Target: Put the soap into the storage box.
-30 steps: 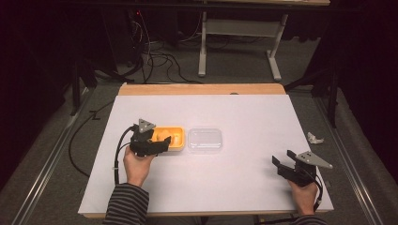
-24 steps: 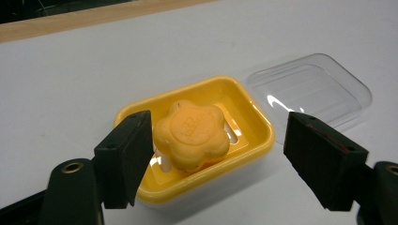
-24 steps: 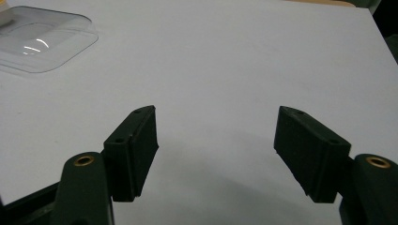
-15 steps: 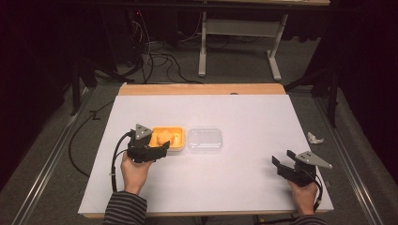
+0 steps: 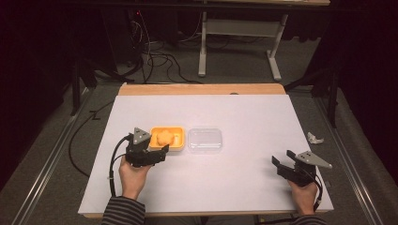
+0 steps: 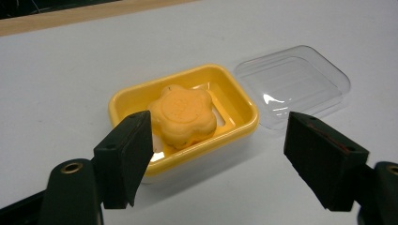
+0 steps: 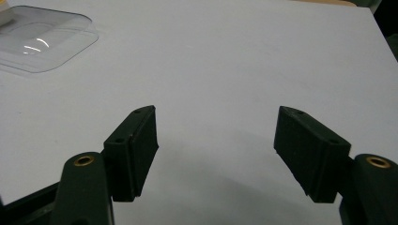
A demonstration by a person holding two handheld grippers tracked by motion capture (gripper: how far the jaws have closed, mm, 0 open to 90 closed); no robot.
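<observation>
The left gripper is sitting low at the near-left corner of the dish, jaws spread wide and gripping nothing. In the left gripper view the yellow dish is lying straight ahead, just beyond the jaw tips, and the soap is resting inside it, a flower-shaped orange cake sitting toward the dish's left half. One jaw is overlapping the dish's near corner in that view; whether it is touching the rim, I cannot tell. The other jaw is hanging over bare table, well to the side of the dish.

The clear lid is lying flat on the table, just beside the dish on its right, and in the left gripper view the lid is showing beyond the dish's far end, edges close together.

Over on the other side, the right gripper is resting near the table's front right corner, well apart from dish, soap and lid. In the right gripper view its jaws are standing wide apart too, nothing between them but white tabletop, with the lid showing far off at the upper left. Both hands are wrapping their handles from below.
</observation>
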